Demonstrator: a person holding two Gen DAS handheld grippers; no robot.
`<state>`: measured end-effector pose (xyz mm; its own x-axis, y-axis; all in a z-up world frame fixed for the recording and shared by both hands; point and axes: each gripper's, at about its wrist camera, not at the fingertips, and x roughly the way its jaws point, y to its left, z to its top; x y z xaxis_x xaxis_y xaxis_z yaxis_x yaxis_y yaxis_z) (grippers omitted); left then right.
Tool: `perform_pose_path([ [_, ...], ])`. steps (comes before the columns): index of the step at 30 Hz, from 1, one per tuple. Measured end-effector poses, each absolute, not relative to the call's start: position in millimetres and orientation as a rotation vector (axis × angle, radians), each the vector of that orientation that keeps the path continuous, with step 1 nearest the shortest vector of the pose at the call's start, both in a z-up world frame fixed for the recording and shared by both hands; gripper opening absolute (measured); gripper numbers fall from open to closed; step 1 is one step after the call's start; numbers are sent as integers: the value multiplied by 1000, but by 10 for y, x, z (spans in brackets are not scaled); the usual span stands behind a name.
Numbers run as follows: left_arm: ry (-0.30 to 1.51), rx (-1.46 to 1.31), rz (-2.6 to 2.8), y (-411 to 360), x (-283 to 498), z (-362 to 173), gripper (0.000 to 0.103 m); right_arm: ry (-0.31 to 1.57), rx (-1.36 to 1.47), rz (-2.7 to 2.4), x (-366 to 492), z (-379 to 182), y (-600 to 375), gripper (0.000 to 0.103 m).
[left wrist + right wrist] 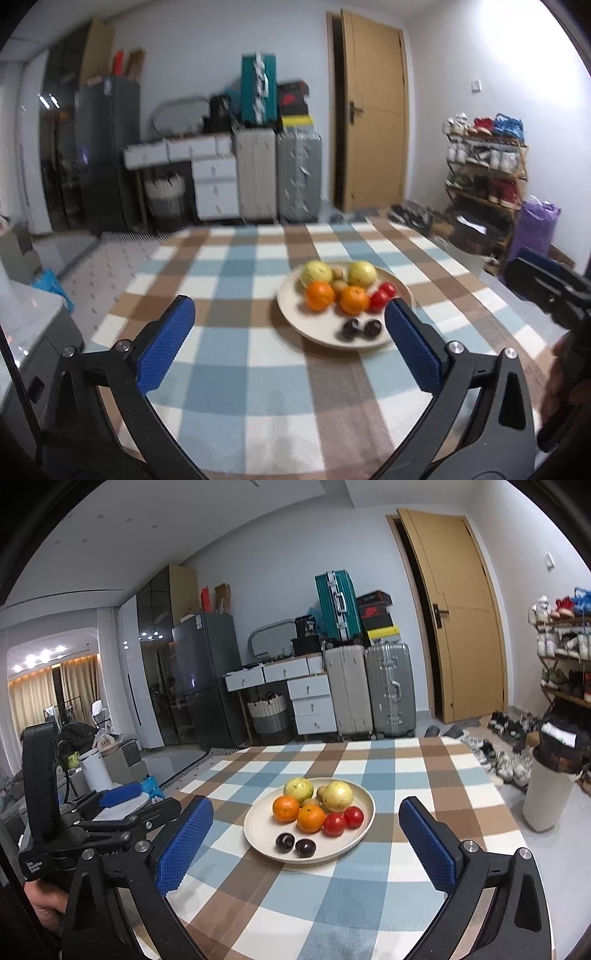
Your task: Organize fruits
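Note:
A cream plate (364, 805) sits on the checked tablecloth and holds two yellow-green fruits (298, 789), two oranges (285, 808), two tomatoes (334, 824), two dark plums (284, 842) and small brown kiwis. The plate also shows in the left wrist view (286, 295), a bit blurred. My left gripper (288, 321) is open and empty, held above the cloth in front of the plate. My right gripper (306, 814) is open and empty, also short of the plate. The left gripper shows at the left of the right wrist view (122, 805).
The table's checked cloth (406, 768) extends around the plate. Beyond the far edge stand suitcases (388, 690), white drawers (310, 705), a fridge (207, 679) and a door (458, 620). A shoe rack (484, 177) and a white bin (546, 794) stand at the right.

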<state>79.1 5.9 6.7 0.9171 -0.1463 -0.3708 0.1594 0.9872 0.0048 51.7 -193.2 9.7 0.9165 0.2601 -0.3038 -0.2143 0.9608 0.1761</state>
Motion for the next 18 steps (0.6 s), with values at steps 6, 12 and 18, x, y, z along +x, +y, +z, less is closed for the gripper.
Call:
perform_pose_path([
  [6, 314, 71, -92, 107, 725, -66, 103, 267, 104, 201, 461, 73, -1938, 102],
  [12, 311, 28, -52, 219, 740, -153, 103, 259, 69, 175, 478, -39, -1947, 102],
  [18, 268, 8, -42, 256, 698, -220, 103, 213, 20, 174, 386, -153, -1909, 102],
])
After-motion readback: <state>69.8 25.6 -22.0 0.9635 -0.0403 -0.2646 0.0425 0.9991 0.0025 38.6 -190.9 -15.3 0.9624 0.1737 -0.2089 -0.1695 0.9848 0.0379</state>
